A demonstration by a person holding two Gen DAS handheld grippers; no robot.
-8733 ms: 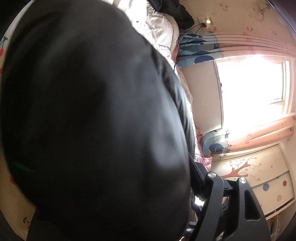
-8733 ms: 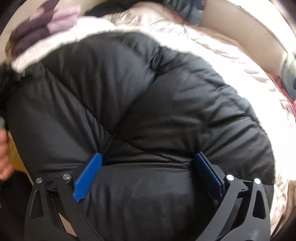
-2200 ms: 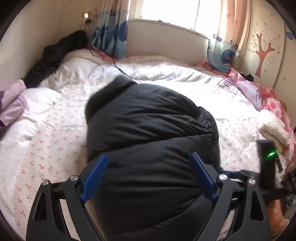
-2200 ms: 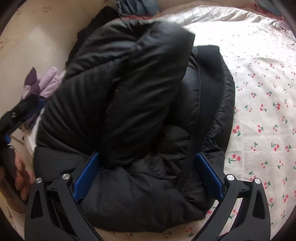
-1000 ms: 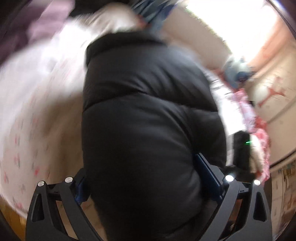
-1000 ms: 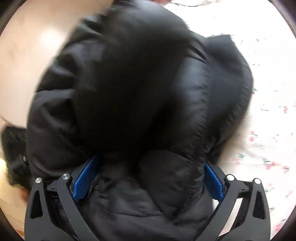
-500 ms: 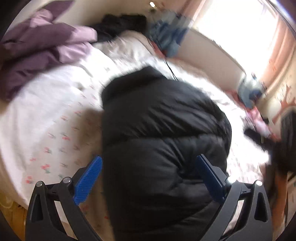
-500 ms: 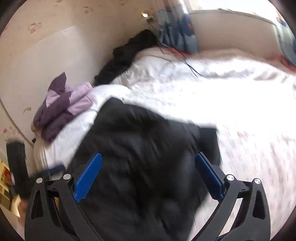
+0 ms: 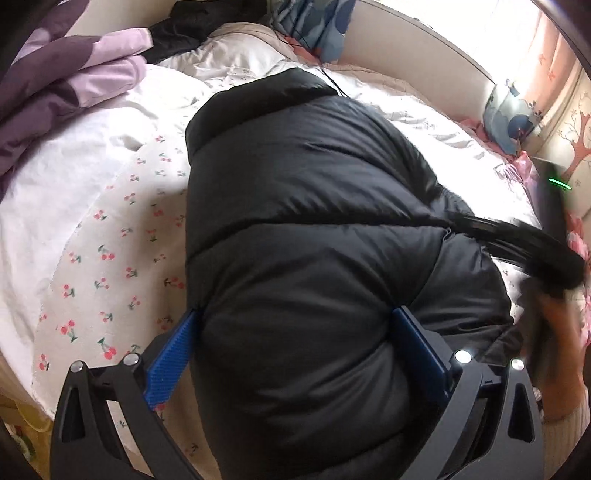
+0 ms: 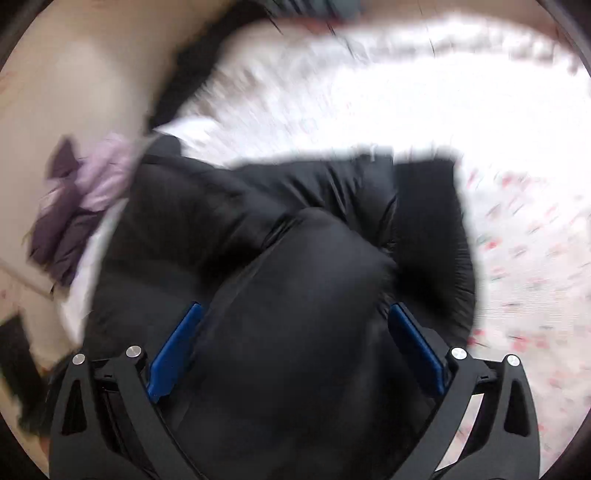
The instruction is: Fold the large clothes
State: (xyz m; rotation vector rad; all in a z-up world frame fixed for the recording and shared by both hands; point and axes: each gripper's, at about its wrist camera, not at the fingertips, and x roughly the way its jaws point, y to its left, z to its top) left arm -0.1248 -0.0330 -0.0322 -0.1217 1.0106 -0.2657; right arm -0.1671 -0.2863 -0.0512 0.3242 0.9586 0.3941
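The big black puffy jacket (image 9: 314, 236) lies folded on the bed (image 9: 110, 229) with the cherry sheet. The left gripper (image 9: 295, 343) has its blue fingers (image 9: 170, 365) spread wide, one on each side of the jacket's near end. The right gripper (image 10: 295, 343) is spread wide too, with a puffy fold between its fingers. At 9 o'clock of the jacket there is bare sheet. At 10 o'clock lies a purple blanket (image 9: 62, 85). The right view is blurry.

Cherry-print bed (image 9: 110, 258) beneath a bright curtained window (image 9: 491, 33).
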